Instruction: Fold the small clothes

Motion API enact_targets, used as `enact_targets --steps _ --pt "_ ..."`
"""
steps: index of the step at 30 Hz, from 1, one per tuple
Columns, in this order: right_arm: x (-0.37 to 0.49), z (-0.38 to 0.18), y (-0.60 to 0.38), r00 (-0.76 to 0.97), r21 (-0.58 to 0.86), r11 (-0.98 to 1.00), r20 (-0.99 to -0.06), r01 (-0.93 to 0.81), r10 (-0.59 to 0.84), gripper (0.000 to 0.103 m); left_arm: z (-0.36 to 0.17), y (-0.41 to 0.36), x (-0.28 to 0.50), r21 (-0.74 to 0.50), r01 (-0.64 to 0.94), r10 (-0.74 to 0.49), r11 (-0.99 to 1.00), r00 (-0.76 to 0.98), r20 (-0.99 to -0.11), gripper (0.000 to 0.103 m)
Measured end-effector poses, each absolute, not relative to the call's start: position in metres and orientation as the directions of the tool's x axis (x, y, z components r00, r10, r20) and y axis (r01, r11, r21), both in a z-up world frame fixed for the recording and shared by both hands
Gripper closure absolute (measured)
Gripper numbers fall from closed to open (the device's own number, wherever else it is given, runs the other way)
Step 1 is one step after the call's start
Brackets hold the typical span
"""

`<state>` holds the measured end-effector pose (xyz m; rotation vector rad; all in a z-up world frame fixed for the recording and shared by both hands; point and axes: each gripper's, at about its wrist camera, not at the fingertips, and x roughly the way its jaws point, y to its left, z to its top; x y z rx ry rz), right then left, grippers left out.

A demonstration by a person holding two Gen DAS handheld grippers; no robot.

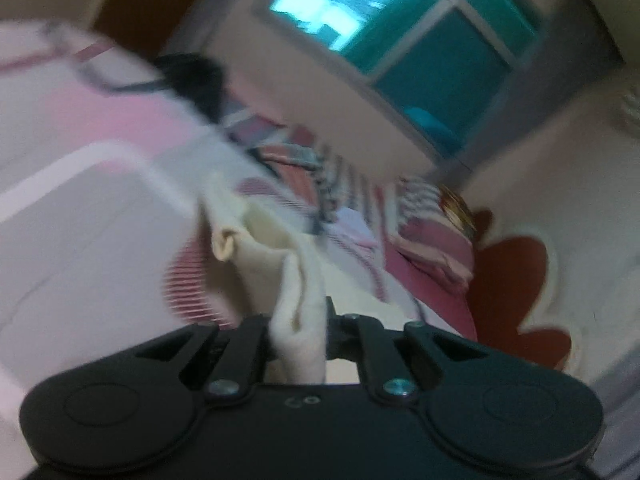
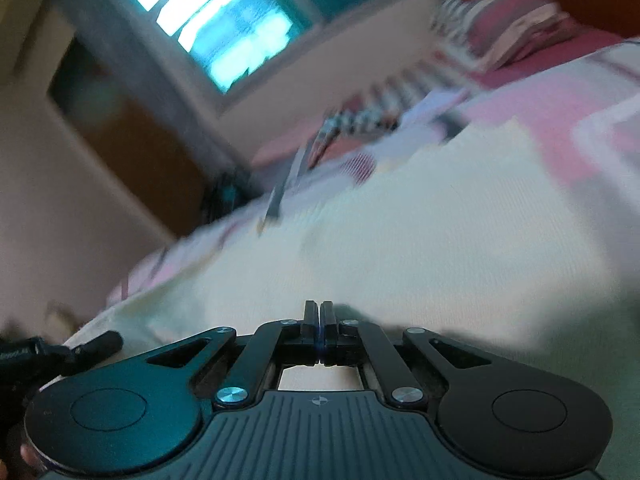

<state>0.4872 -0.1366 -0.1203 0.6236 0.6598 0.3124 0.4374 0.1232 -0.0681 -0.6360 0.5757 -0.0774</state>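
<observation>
Left gripper: my left gripper (image 1: 298, 332) is clamped on a bunched fold of the cream garment (image 1: 296, 280), which rises between its black fingers (image 1: 252, 344) and drapes away toward the bed.

Right gripper: my right gripper (image 2: 319, 320) has its jaws pressed together; I see a thin blue line in the seam between them, and I cannot tell whether any cloth is pinched there.

Garment: from the right wrist view the same cream garment (image 2: 400, 220) lies spread wide over the bed, filling the ground just ahead of the closed fingers (the weave shows as fine ribbing, the far edge is blurred).

Bed: a pink and white patterned bedspread (image 1: 100, 112) carries the garment; striped pillows (image 1: 432, 240) in rose and white sit at the far end, near the wall.

Room: a window (image 1: 400, 20) glows teal behind the bed, and a white cushion with a red flower shape (image 1: 516, 280) lies just beside the pillows.

Picture quality: both views are smeared by motion, so small details are lost to me.
</observation>
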Motion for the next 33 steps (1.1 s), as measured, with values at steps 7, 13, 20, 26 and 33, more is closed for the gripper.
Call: enact_targets --steps 7,13,20,26,33 --pt "0.453 -0.109 -0.227 0.835 0.686 0.726 -0.425 0.045 0.350 0.103 -0.044 0.025 0.455 -0.472 0.107 -0.364 0.875 0.787 -0.497 0.096" --pt "0.424 -0.099 -0.279 0.862 0.684 0.723 -0.419 0.093 0.286 0.103 -0.077 -0.068 0.462 -0.432 0.228 -0.470 0.872 0.636 -0.612 0.074" --pt "0.416 -0.087 -0.291 0.872 0.689 0.724 -0.374 0.033 0.316 0.047 -0.068 -0.037 0.453 -0.476 0.214 -0.482 0.853 0.674 -0.560 0.036" --pt "0.459 -0.087 -0.252 0.783 0.678 0.729 -0.405 -0.089 0.472 0.047 -0.081 0.039 0.486 -0.415 -0.011 -0.270 0.910 0.743 -0.612 0.038" --pt "0.503 -0.109 -0.214 0.700 0.672 0.735 -0.481 -0.093 0.528 0.052 -0.120 0.038 0.501 -0.310 -0.063 -0.196 0.949 0.651 -0.733 0.042"
